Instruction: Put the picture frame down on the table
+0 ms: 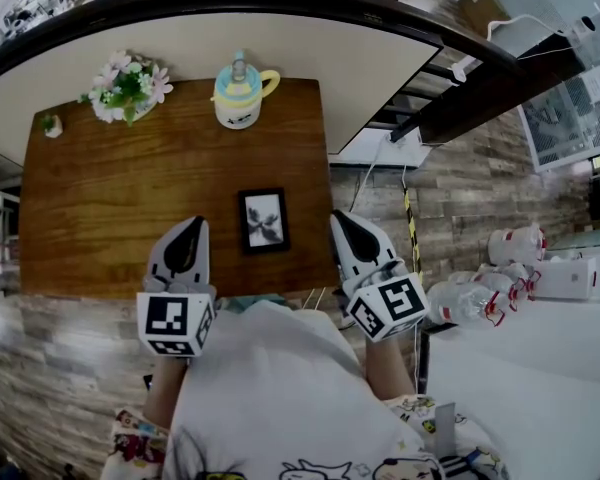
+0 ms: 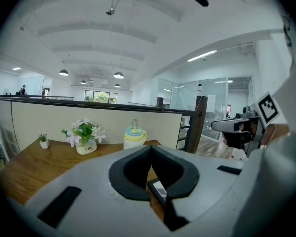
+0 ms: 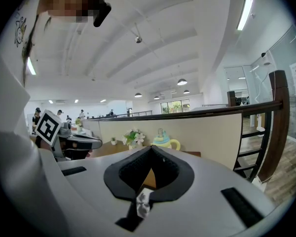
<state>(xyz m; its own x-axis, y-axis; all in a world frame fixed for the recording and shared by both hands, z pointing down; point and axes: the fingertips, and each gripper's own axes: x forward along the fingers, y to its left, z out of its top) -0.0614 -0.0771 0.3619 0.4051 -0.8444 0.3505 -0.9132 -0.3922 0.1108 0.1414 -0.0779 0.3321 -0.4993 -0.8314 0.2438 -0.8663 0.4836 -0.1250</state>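
The picture frame (image 1: 264, 220) lies flat on the wooden surface (image 1: 110, 193) between the closed, empty left tool (image 1: 192, 228) and right tool (image 1: 338, 219); office ceiling lamps (image 2: 118, 75) show only in the gripper views.

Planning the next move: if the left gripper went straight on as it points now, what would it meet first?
Likely the bare wooden table, as the left gripper tilts slightly down; the yellow cup stands farther along, depth unclear.

Head view looks steeply down; both gripper views face across the table (image 1: 130, 198).
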